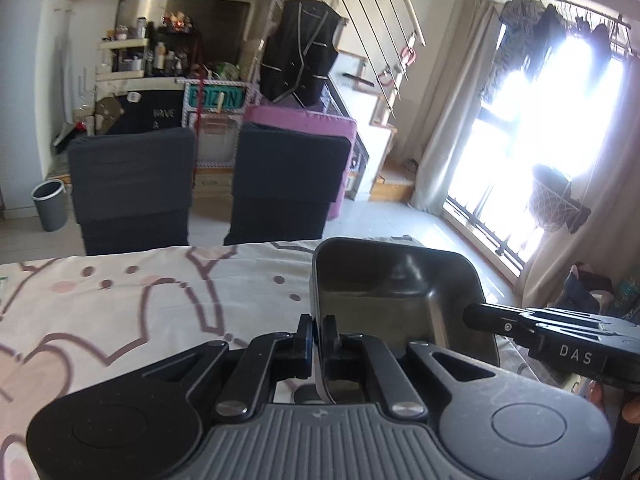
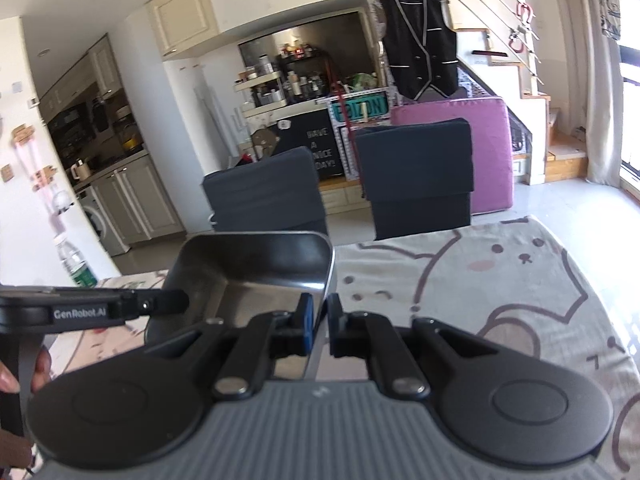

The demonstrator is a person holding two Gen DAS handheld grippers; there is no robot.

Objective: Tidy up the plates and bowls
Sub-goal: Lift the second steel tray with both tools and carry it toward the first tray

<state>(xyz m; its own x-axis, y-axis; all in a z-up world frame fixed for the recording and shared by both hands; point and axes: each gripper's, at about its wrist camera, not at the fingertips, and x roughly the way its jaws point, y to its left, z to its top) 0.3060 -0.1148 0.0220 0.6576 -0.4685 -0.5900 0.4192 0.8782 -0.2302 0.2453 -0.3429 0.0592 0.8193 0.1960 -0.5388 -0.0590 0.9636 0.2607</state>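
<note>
The left wrist view is taken from just behind the left gripper (image 1: 318,338), angled down and across a cartoon-printed tablecloth (image 1: 120,300); the right wrist view is set likewise behind the right gripper (image 2: 318,320). Shared by both, close in at centre frame, is a square stainless-steel bowl (image 1: 396,292) (image 2: 256,268), with two dark fabric-covered chairs (image 1: 132,184) (image 2: 416,168) beyond.

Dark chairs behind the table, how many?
2. One chair on the left, the other chair on the right, side by side at the table's far edge. More may be out of view.
</note>
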